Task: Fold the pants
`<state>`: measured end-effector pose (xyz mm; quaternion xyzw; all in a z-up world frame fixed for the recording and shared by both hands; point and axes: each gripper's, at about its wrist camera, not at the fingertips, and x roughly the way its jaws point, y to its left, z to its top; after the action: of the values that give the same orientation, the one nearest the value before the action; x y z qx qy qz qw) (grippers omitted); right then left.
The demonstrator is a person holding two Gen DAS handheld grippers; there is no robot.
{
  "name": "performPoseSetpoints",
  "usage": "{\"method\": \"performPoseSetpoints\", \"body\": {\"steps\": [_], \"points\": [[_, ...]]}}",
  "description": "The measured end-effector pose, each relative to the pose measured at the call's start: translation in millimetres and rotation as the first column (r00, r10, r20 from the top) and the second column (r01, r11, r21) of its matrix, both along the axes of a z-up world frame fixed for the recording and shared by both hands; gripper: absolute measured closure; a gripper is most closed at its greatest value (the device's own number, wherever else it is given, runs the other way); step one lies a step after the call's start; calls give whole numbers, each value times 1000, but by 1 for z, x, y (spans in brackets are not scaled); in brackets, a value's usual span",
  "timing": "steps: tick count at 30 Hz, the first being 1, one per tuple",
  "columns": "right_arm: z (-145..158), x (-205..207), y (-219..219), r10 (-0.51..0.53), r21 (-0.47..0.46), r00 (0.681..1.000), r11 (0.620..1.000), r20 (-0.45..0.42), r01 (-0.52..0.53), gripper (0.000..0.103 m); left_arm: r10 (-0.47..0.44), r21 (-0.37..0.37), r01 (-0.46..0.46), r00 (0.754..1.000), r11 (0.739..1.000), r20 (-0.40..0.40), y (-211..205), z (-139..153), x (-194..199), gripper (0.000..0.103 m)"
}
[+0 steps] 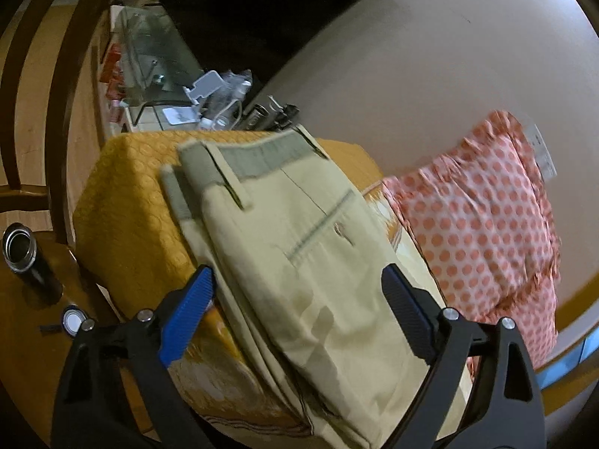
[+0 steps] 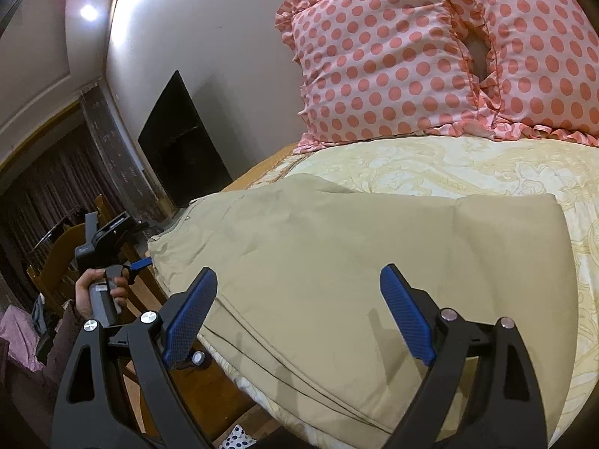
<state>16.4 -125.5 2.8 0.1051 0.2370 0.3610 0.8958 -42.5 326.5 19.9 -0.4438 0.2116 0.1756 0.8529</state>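
Note:
Beige pants (image 1: 299,247) lie folded lengthwise on the bed, waistband with grey lining at the far end in the left wrist view. In the right wrist view the pants (image 2: 355,262) spread across the bed's near edge, with a folded end at the right. My left gripper (image 1: 299,288) is open and empty, hovering over the seat of the pants near the back pocket. It also shows in the right wrist view (image 2: 140,262) at the far left, held in a hand. My right gripper (image 2: 299,292) is open and empty above the pants.
Pink polka-dot pillows (image 2: 430,60) lie at the head of the bed (image 2: 449,164) against the wall. An orange bedspread (image 1: 127,209) covers the bed's corner. A wooden side table (image 1: 30,336) holds a dark cup (image 1: 26,258). A cluttered glass shelf (image 1: 157,52) and a black screen (image 2: 179,142) stand beyond.

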Motion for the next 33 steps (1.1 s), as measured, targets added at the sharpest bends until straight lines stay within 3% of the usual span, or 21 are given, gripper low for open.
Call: {"method": "performPoseSetpoints", "body": {"steps": [7,9,10,12,15,18,20,21,22,23,24,25,27,28,30,31,32,33], "points": [[-7,3,-6,19,31,1000,999,-14,-18,12,27,74,-22,997,997,-70,5,4,17,15],[-9,5,-8,21,43,1000,999,-19,-20,12,5,78,2,995,997,-98,3,1,25,52],[-9,5,-10,19,47,1000,999,-20,-18,12,-9,65,18,990,998,-139,5,-4,31,79],[-9,4,-15,14,55,1000,998,-16,-13,12,-10,87,23,989,996,-144,5,-3,33,87],[-6,2,-27,-12,63,1000,998,-1,12,12,-30,196,59,989,979,-147,-11,22,38,92],[0,-1,-51,-77,94,997,993,13,75,12,-135,347,158,987,925,-90,-55,69,47,93],[3,-4,-70,-127,126,992,984,13,124,12,-262,459,261,963,849,-63,-107,102,57,93],[5,-6,-84,-168,146,986,976,11,165,12,-357,520,332,932,787,-55,-143,118,62,93],[6,-7,-94,-197,159,980,968,8,194,12,-418,554,374,907,744,-51,-168,126,63,93],[7,-8,-105,-229,174,973,959,1,225,12,-496,596,425,867,682,-51,-199,134,64,93],[7,-10,-119,-267,197,964,944,-15,264,12,-565,631,468,823,619,-55,-228,139,63,93],[7,-11,-129,-289,216,957,933,-30,288,12,-649,668,518,758,534,-69,-267,140,60,92],[4,-13,-152,-325,270,942,903,-80,334,10,-748,697,595,651,400,-126,-321,129,56,92],[2,-13,-160,-331,291,938,892,-103,346,9,-792,693,648,582,317,-183,-353,113,55,92],[-5,-8,-175,-312,347,933,867,-177,356,8,-822,663,718,497,211,-277,-388,84,55,92],[-9,-5,-178,-296,366,933,861,-204,353,8,-827,620,773,431,132,-361,-411,56,55,92],[-14,0,-182,-271,390,931,851,-244,350,8,-827,591,801,392,91,-403,-420,42,54,91],[-18,6,-184,-249,407,929,845,-274,347,8,-828,558,829,337,35,-448,-430,22,48,90]]}}
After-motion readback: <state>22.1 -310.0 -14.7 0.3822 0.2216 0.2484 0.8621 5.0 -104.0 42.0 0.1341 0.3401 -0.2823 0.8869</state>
